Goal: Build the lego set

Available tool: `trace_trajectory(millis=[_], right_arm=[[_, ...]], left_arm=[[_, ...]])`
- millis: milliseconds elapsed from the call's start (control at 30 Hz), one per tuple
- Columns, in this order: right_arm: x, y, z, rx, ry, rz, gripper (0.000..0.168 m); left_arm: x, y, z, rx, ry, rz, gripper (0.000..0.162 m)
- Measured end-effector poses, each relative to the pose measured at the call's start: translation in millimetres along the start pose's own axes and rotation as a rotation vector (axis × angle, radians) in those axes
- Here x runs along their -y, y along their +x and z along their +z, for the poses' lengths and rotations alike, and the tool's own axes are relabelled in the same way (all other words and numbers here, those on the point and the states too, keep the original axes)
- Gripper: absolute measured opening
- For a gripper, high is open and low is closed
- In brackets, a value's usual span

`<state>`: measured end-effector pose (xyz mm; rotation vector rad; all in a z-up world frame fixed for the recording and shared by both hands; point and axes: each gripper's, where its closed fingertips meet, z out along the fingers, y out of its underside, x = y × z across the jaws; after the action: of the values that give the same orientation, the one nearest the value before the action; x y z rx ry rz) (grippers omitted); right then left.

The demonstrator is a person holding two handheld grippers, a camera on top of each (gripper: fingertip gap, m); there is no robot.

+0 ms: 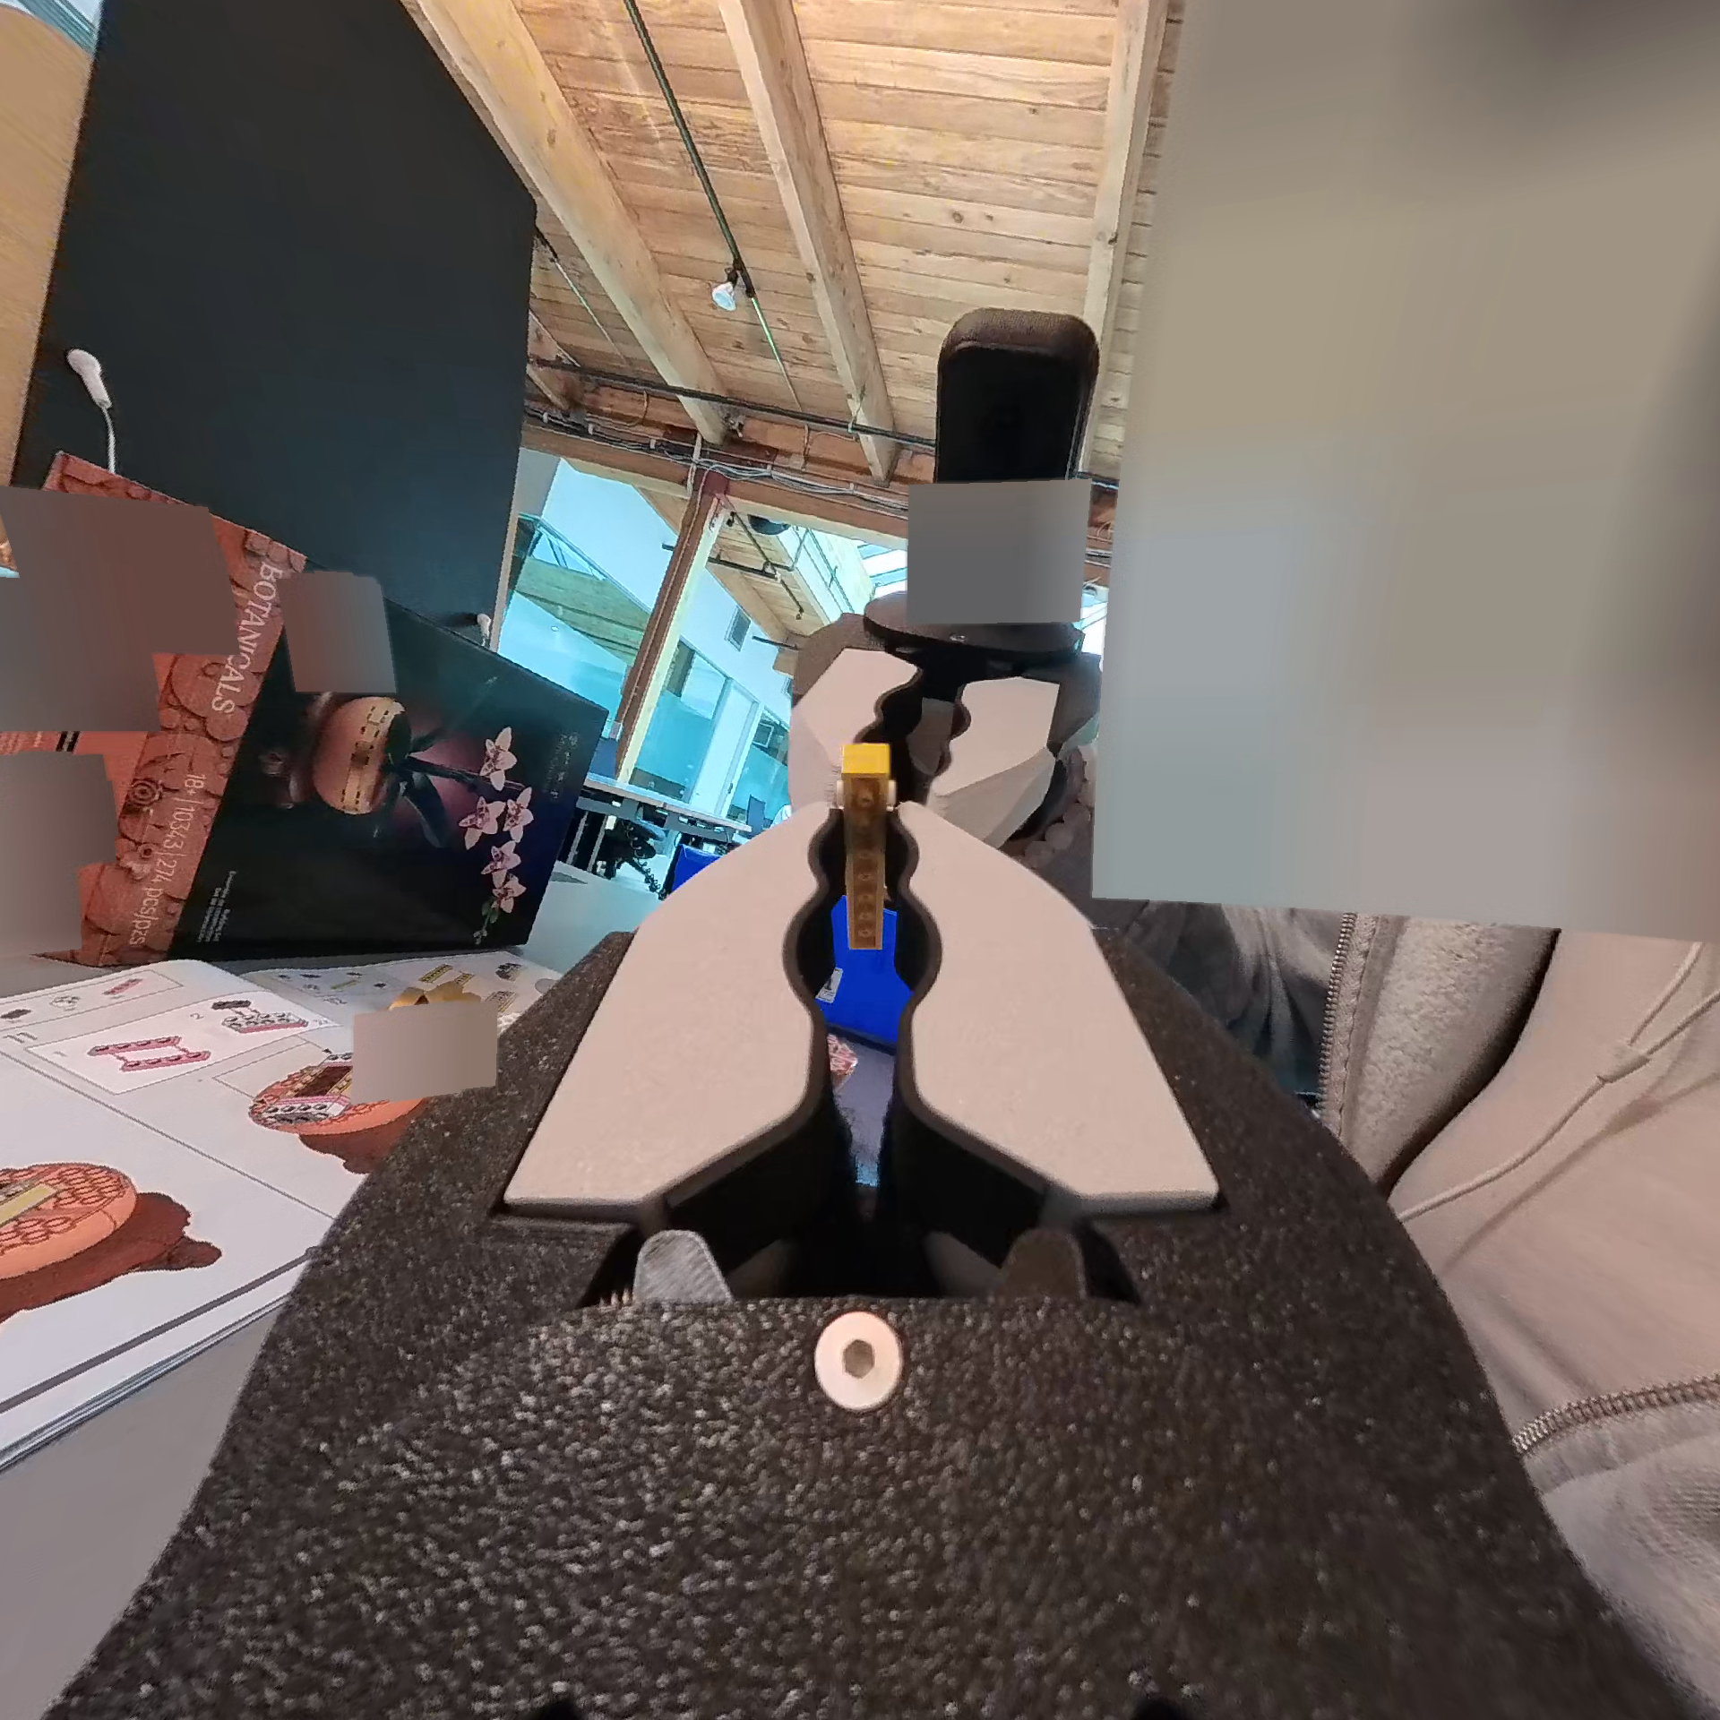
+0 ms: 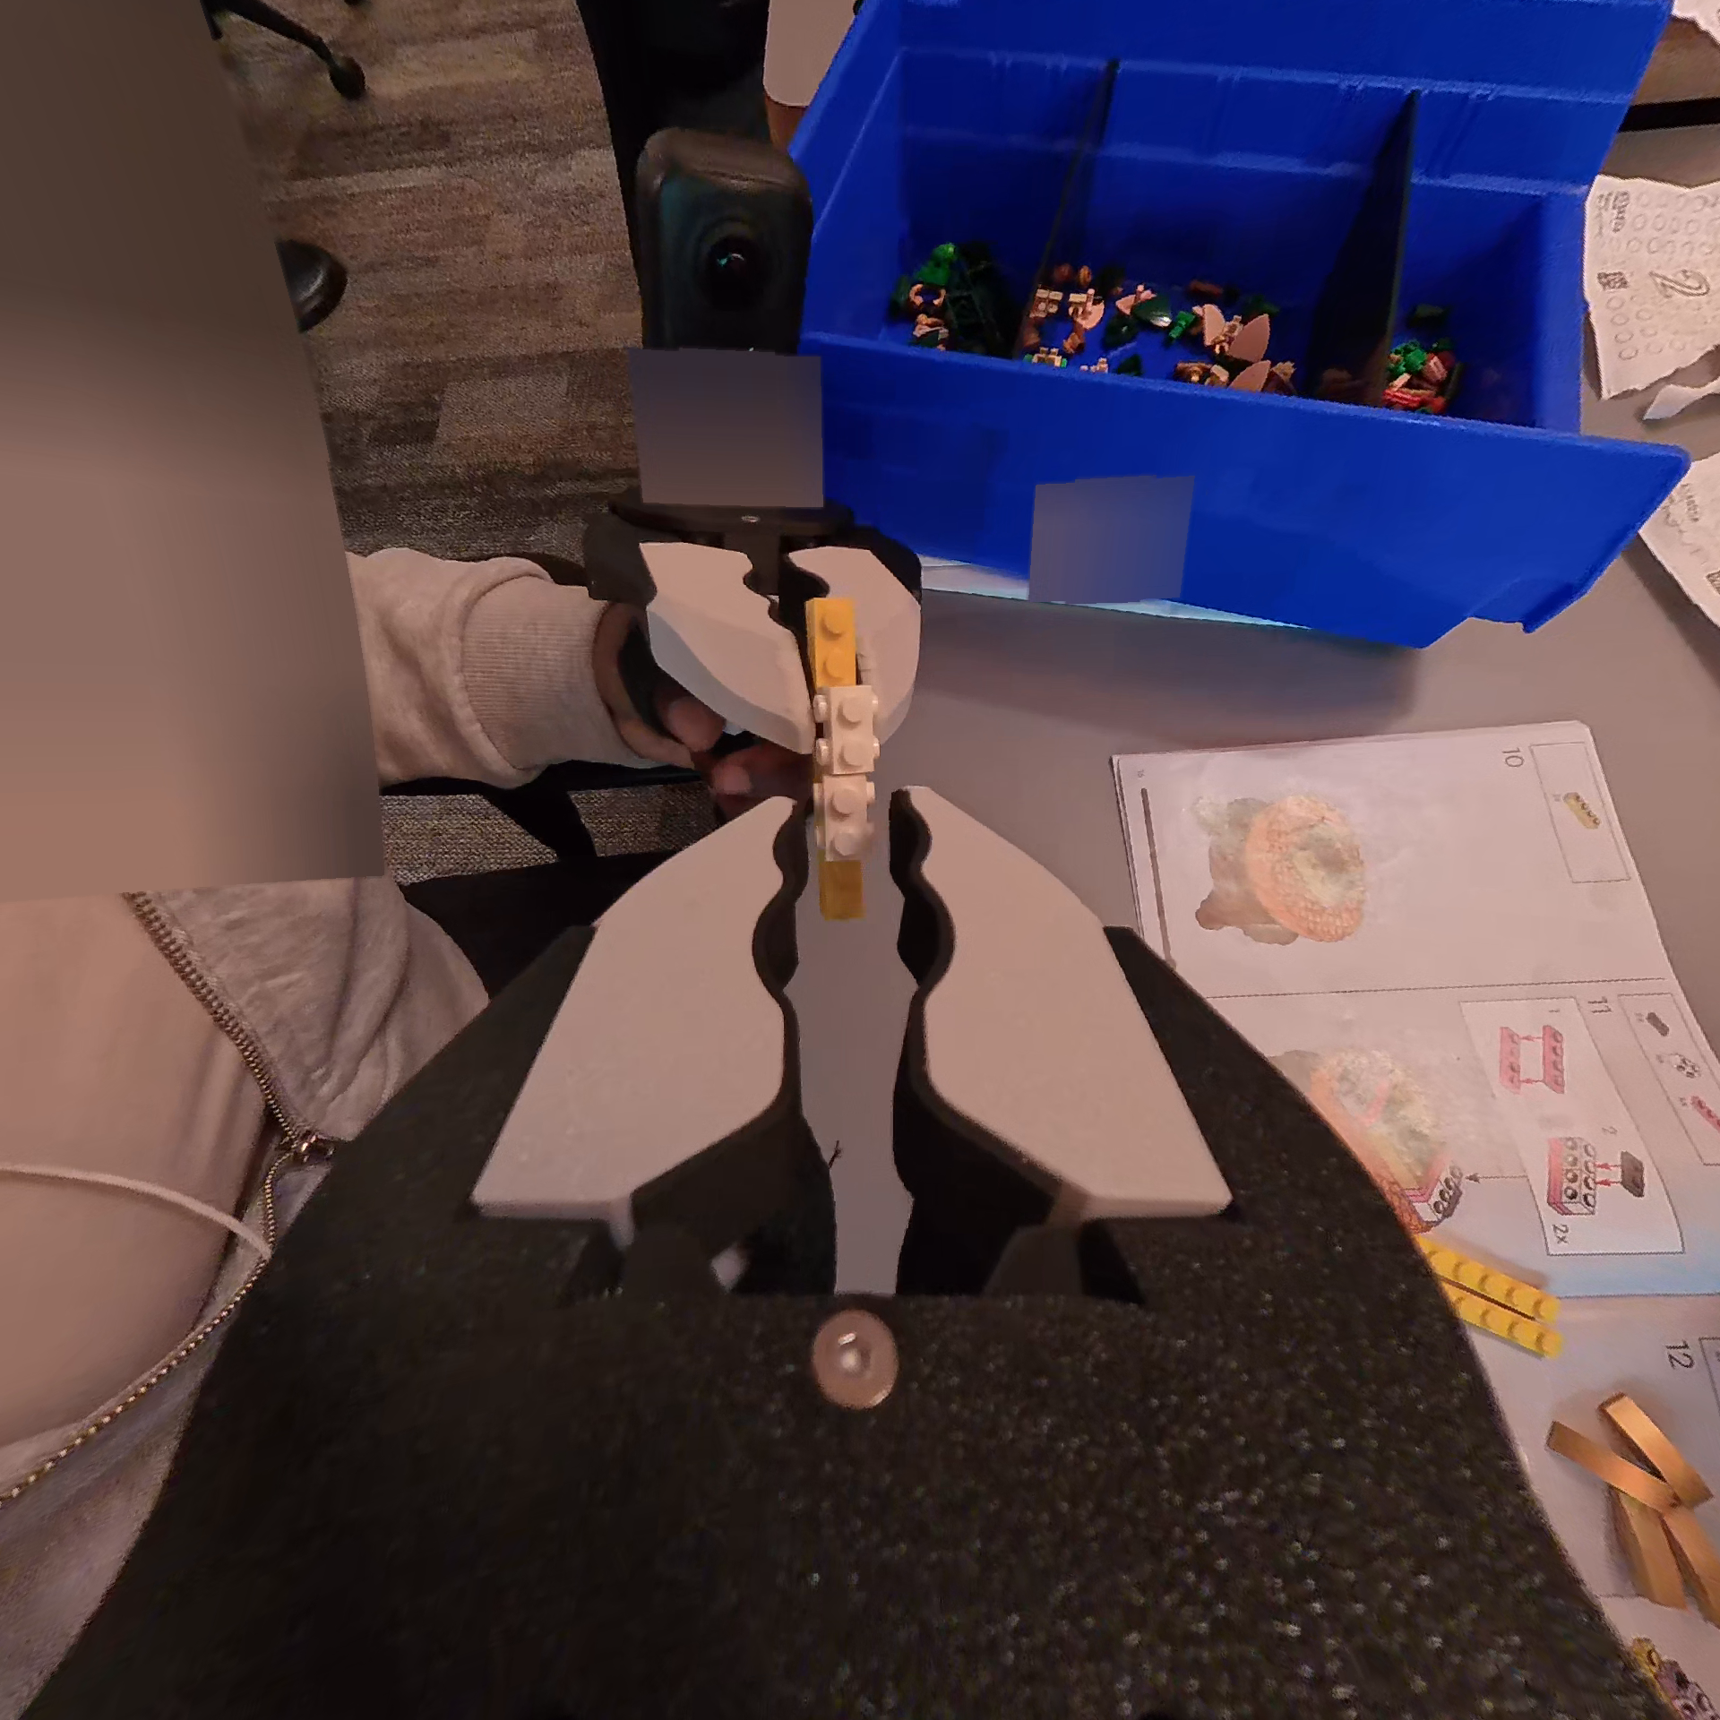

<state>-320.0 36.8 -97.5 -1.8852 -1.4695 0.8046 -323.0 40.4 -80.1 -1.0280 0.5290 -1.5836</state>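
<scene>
Yellow plate (image 2: pixel 835 651) stands upright in left claw (image 1: pixel 866 810).

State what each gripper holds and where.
Left gripper pinches one end of the yellow plate bearing white bricks. Right gripper's jaws stand open around its other end.

Printed lettering runs up the box (image 1: pixel 372 791) left of the left gripper (image 1: pixel 866 810). Numerals mark the booklet (image 2: pixel 1396 931) right of the right gripper (image 2: pixel 842 810).

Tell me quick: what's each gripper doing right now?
Left gripper: jaws shut on the yellow strip with white bricks.
Right gripper: jaws open, set either side of the strip's other end, not clamping.
</scene>
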Motion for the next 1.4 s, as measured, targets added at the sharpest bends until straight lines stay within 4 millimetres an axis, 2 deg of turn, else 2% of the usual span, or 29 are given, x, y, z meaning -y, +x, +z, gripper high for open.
trace_trajectory(millis=[67,200,267,367,433,500,600,667,800,1033,1100,1400], right_arm=[[1,0,0,0.003,0.004,0.004,0.021],[2,-1,-4,-0.02,0.022,-0.049,0.047],[5,0,-8,-0.095,0.064,-0.135,0.058],[16,2,-20,-0.345,0.246,-0.403,0.059],[25,-6,-32,-0.568,0.404,-0.655,0.052],[28,-16,-33,-0.702,0.494,-0.824,0.047],[25,-14,-15,-0.693,0.498,-0.81,0.066],[29,-9,-16,-0.718,0.523,-0.845,0.069],[34,-5,-13,-0.723,0.511,-0.963,0.056],[38,-3,-16,-0.735,0.551,-1.022,0.033],[39,-3,-16,-0.74,0.548,-1.035,0.02],[40,-2,-13,-0.615,0.582,-0.93,0.018]], left_arm=[[0,0,0,0.003,0.002,0.0,0.007],[3,-1,-1,0.004,0.026,-0.01,0.007],[7,-2,-2,0.012,0.05,-0.02,0.007],[14,-4,-3,0.03,0.099,-0.049,0.007],[20,-4,-3,0.036,0.137,-0.078,0.007],[24,-4,-3,0.044,0.168,-0.105,0.007],[28,-3,-2,0.053,0.204,-0.144,0.007],[30,-1,0,0.047,0.215,-0.163,0.007],[29,3,5,0.038,0.216,-0.177,0.007],[28,5,9,0.018,0.225,-0.223,0.007],[27,4,9,0.016,0.22,-0.229,0.007],[27,3,7,0.018,0.217,-0.25,0.007]])
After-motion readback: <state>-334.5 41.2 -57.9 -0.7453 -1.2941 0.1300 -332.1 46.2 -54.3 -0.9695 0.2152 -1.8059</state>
